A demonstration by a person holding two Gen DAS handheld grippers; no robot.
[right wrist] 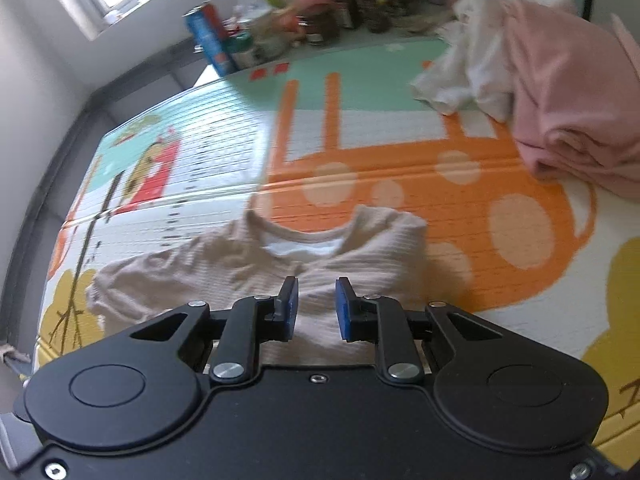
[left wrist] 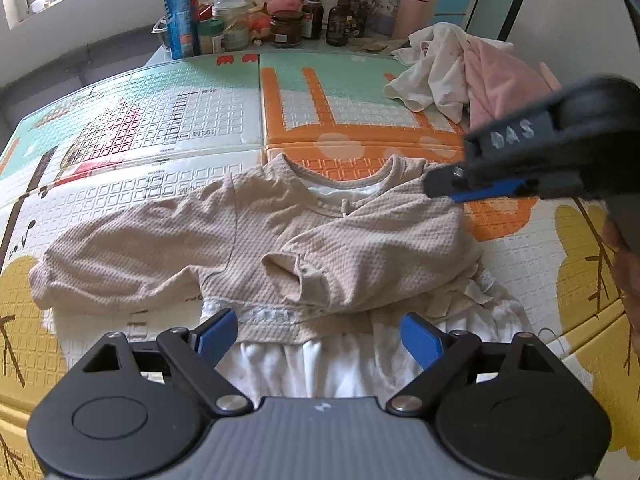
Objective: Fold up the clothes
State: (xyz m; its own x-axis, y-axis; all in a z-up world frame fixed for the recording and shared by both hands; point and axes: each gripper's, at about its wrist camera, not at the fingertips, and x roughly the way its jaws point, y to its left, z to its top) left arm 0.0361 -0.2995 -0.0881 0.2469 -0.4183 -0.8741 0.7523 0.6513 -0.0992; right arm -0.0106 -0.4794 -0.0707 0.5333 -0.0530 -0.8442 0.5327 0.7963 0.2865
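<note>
Beige top half-folded, both grippers empty above it

The folded-in sleeve could slide back open if a gripper drags across it. The beige top (left wrist: 256,248), waffle-knit, lies in the frame's centre on the play mat (left wrist: 160,120), one sleeve stretched left, white frill below. Left gripper (left wrist: 316,334) fingers spread wide; right gripper (right wrist: 316,308) fingers narrowly apart, gripping nothing.

Left gripper (left wrist: 318,334) wide; right gripper (right wrist: 316,308) seemingly narrow, empty.
</note>
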